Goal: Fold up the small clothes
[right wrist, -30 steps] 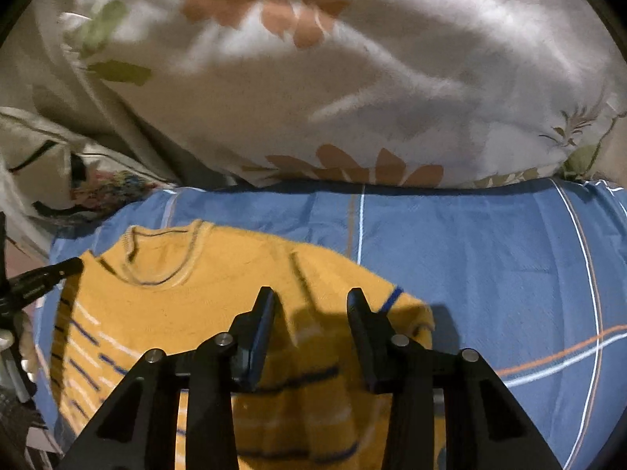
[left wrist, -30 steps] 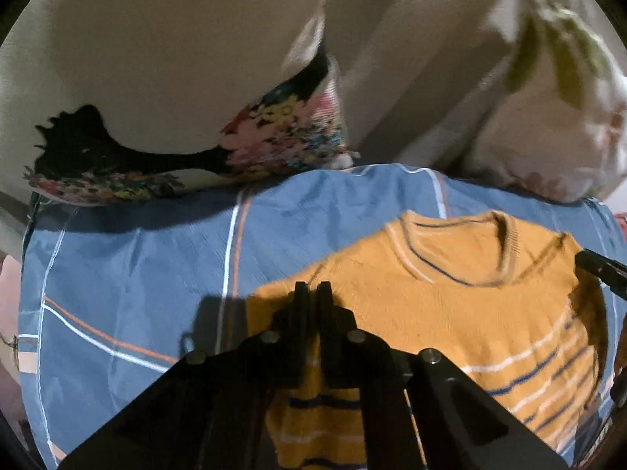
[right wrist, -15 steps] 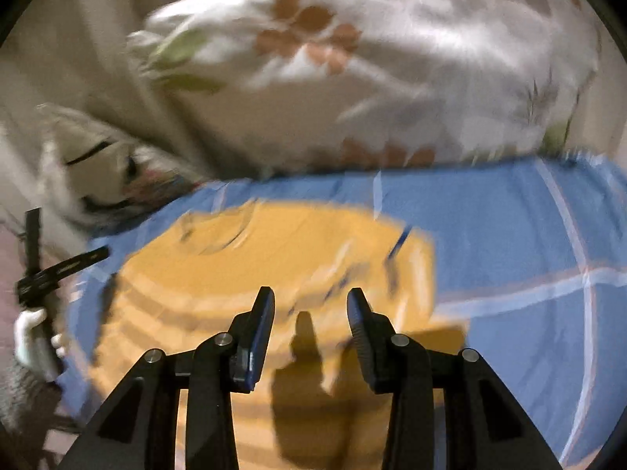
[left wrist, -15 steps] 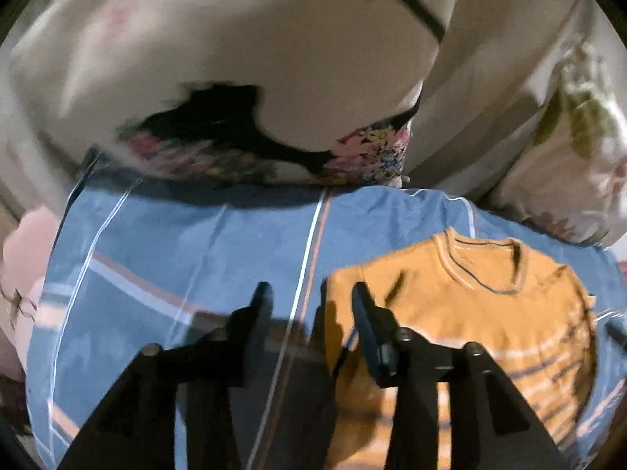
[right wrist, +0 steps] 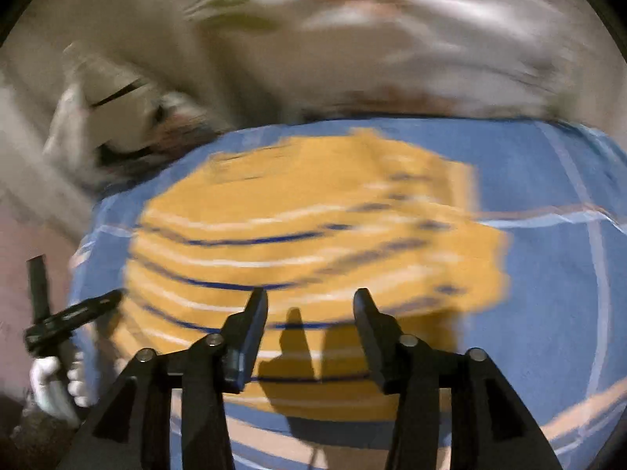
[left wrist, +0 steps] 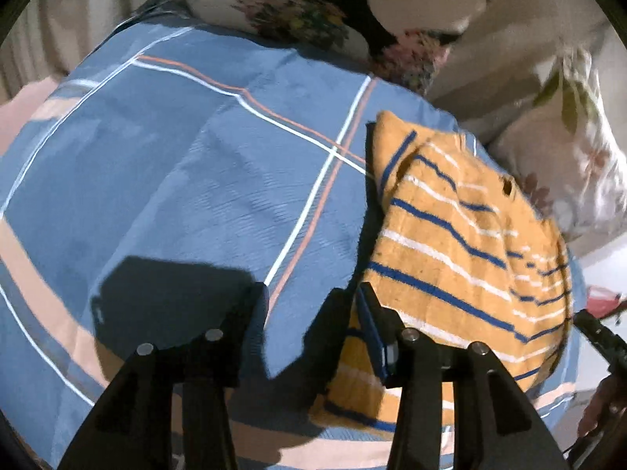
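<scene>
A mustard-yellow sweater with blue and white stripes lies flat on the blue bedsheet, one side flap folded in over its body. My left gripper hovers over bare sheet just left of the sweater. Its jaws are opening with nothing between them, and its right finger overlaps the sweater's edge. The right wrist view is blurred. There my right gripper hangs above the lower part of the sweater, jaws opening and nothing between them. The left gripper shows at that view's left edge, held by a white-gloved hand.
A floral pillow and a white leaf-print pillow lie along the far edge of the bed. A large white cushion with orange flowers fills the back of the right view. The sheet is bare right of the sweater.
My left gripper was shut on the sweater's edge; it has opened and swung left over bare sheet. My right gripper has drawn back toward the hem and opened wider.
</scene>
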A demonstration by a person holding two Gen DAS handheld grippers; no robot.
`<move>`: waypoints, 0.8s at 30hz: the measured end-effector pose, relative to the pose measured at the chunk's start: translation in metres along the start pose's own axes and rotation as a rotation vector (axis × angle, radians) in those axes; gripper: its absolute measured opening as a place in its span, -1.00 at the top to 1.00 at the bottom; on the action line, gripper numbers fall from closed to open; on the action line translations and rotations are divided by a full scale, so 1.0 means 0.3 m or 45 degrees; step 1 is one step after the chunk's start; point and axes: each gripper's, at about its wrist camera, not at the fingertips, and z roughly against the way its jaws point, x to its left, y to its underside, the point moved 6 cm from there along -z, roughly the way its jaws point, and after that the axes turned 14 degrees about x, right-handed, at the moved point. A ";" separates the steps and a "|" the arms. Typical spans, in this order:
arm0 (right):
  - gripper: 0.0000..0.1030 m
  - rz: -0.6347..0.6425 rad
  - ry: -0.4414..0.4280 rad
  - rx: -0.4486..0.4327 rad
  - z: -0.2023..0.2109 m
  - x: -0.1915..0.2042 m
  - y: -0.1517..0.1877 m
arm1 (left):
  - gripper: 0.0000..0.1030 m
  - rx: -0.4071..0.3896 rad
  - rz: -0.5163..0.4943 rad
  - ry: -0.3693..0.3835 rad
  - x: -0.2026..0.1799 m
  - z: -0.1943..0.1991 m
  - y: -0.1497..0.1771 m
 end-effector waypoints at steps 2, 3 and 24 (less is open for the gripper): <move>0.01 0.087 -0.069 0.044 -0.055 0.136 -0.045 | 0.03 -0.009 0.022 0.038 0.007 0.018 0.023; 0.01 0.132 -0.093 0.074 -0.091 0.207 -0.063 | 0.01 -0.011 0.024 0.041 0.006 0.016 0.035; -0.36 0.410 0.120 0.315 -0.542 0.659 -0.284 | 0.01 0.028 0.037 0.273 -0.064 -0.043 0.080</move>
